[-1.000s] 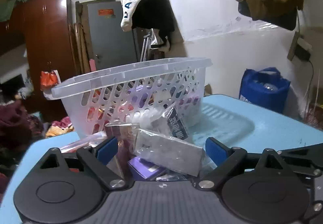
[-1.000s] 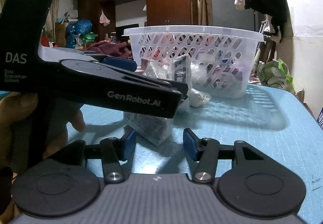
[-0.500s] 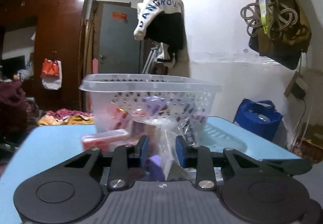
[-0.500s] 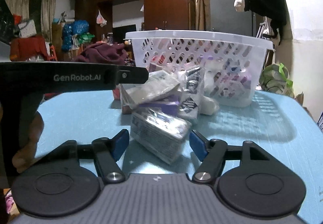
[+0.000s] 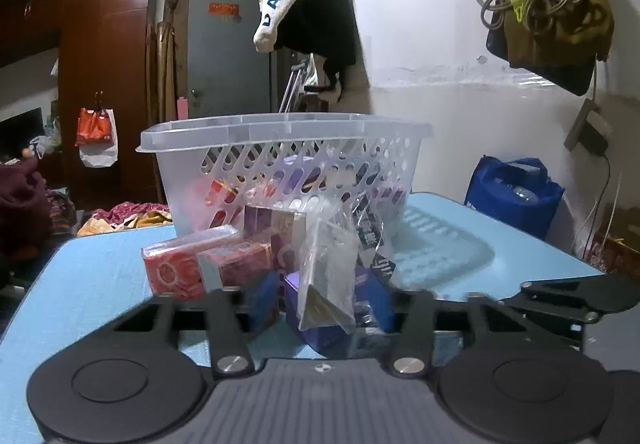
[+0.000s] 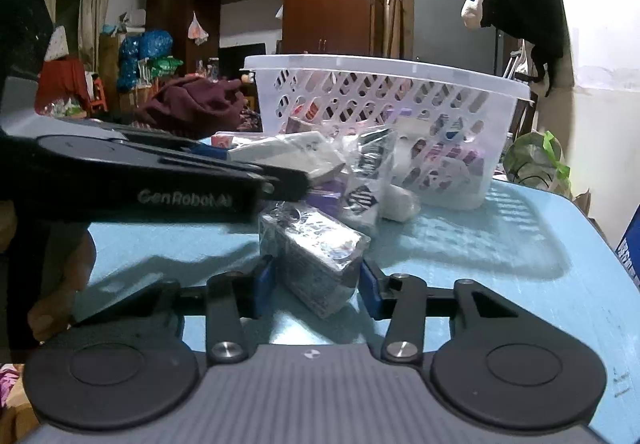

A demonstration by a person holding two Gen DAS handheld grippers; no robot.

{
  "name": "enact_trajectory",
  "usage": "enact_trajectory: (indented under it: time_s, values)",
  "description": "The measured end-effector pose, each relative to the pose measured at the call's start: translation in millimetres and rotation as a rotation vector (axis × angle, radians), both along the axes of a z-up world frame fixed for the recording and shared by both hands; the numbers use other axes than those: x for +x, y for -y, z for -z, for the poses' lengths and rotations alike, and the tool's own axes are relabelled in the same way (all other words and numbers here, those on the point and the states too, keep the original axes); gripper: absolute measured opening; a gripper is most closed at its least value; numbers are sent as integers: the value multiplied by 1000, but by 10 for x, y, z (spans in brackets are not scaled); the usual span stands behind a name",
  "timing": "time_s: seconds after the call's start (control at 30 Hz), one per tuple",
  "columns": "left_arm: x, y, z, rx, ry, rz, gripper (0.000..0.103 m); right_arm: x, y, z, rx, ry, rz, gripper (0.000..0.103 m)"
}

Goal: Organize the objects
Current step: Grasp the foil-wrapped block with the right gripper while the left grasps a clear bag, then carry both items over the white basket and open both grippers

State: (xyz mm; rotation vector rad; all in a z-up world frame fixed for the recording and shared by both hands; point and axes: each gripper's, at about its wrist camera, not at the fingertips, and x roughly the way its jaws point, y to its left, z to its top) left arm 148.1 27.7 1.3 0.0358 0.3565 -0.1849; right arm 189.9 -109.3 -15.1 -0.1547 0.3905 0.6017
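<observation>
A white slotted basket (image 5: 280, 148) with packets inside stands on the blue table (image 5: 80, 276); it also shows in the right wrist view (image 6: 380, 84). A pile of packets lies in front of it. My left gripper (image 5: 324, 300) is shut on a purple box with a clear plastic packet (image 5: 328, 276). Red boxes (image 5: 188, 268) lie to its left. My right gripper (image 6: 316, 280) has its blue pads against both sides of a silver foil-wrapped packet (image 6: 316, 252) on the table. The left gripper's body (image 6: 152, 184) crosses the right wrist view.
A blue bag (image 5: 512, 196) stands right of the table. A green bag (image 6: 536, 164) sits beyond the table edge. Wardrobes, clothes and a door fill the background. A black-and-white sachet (image 6: 368, 180) and white packets lean against the basket.
My left gripper closed from wide open onto the purple box and clear packet. My right gripper moved forward and closed onto the silver packet.
</observation>
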Motion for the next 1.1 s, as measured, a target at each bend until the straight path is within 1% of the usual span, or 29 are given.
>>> enact_trajectory:
  time_s: [0.03, 0.17, 0.27, 0.47, 0.57, 0.63, 0.73, 0.8, 0.87, 0.93, 0.97, 1.03, 1.07, 1.1]
  values:
    - [-2, -7, 5, -12, 0, 5, 34, -9, 22, 0, 3, 3, 4, 47]
    - [-113, -53, -4, -31, 61, -1, 34, -7, 142, 5, 25, 0, -3, 45]
    - [-189, -116, 0, -53, 85, -1, 34, -19, 215, 11, 40, 5, 4, 44]
    - [-269, -253, 7, -97, 116, -3, 34, -80, 378, -51, 87, 46, 8, 42]
    - [-321, -302, -8, -125, 146, 1, 34, -85, 452, -93, 114, 60, 16, 41]
    - [-341, -326, -52, -146, 164, 8, 34, -80, 490, -160, 132, 73, 21, 41]
    - [-310, -370, -258, -170, 196, 20, 34, -29, 515, -404, 152, 123, 25, 41]
    - [-192, -394, -510, -188, 216, 20, 34, 111, 482, -698, 174, 161, 31, 41]
    - [25, -407, -783, -204, 209, 6, 34, 343, 384, -973, 169, 201, 60, 41]
    - [276, -428, -990, -217, 186, -20, 34, 664, 267, -1189, 164, 195, 94, 41]
    - [453, -439, -1077, -221, 159, -39, 34, 835, 197, -1262, 151, 185, 98, 41]
    - [747, -454, -1136, -228, 101, -66, 35, 1146, 85, -1312, 128, 157, 124, 41]
    - [895, -458, -1133, -232, 80, -74, 35, 1251, 41, -1295, 111, 142, 133, 44]
    - [1000, -454, -1116, -228, 63, -78, 44, 1367, -25, -1269, 79, 122, 135, 45]
